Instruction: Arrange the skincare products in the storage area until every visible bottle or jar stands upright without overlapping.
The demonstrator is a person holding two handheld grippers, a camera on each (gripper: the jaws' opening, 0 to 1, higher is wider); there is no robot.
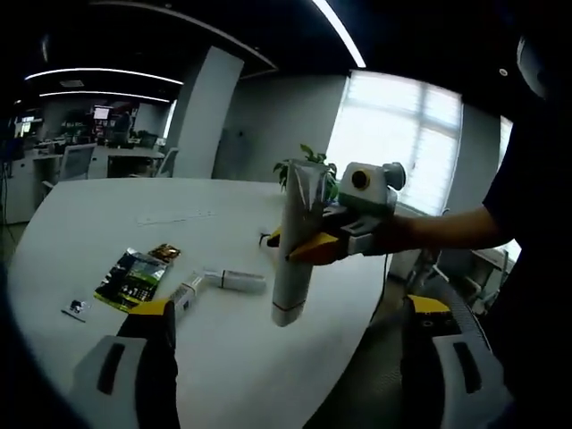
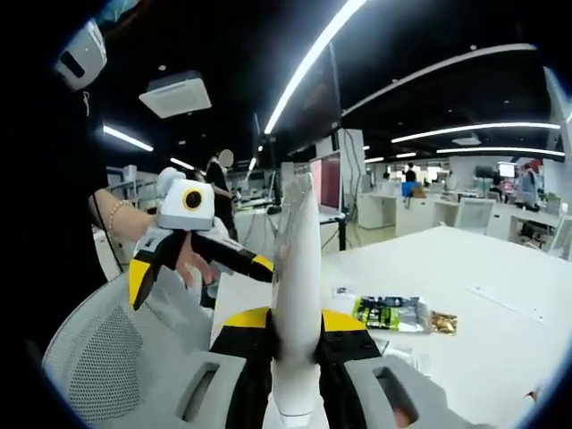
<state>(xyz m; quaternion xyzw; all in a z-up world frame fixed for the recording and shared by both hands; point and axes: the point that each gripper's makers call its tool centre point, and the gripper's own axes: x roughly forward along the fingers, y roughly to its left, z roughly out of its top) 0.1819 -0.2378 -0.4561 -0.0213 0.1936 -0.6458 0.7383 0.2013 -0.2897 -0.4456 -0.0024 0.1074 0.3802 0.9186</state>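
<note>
1. Two grippers are in play over a round white table (image 1: 223, 357). In the left gripper view, the left gripper (image 1: 290, 326) rises from the bottom of the frame with its yellow-tipped jaws spread wide apart and nothing between them.
2. The right gripper (image 1: 308, 243) enters that view from the right, its jaws clamped on a tall white squeeze tube (image 1: 293, 241) at frame centre. The tube is held cap down, crimped end up, roughly upright with a slight tilt, above the table's near edge.
3. In the right gripper view, the right gripper's (image 2: 295, 331) own jaws press against both sides of the same tube (image 2: 297, 286), which runs up the middle of the frame.
4. The left gripper (image 2: 201, 268) shows at centre left of the right gripper view, jaws apart, a hand (image 2: 192, 259) behind it.
5. Lying flat on the table, lower left of the left gripper view: a small white tube (image 1: 237, 280), a second small white tube (image 1: 186, 292) just beside it, a green-and-black sachet (image 1: 132, 277) and a small brown packet (image 1: 164, 253).
6. A potted plant (image 1: 308, 165) stands behind the held tube. A mesh office chair (image 2: 116, 357) sits at lower left of the right gripper view.
</note>
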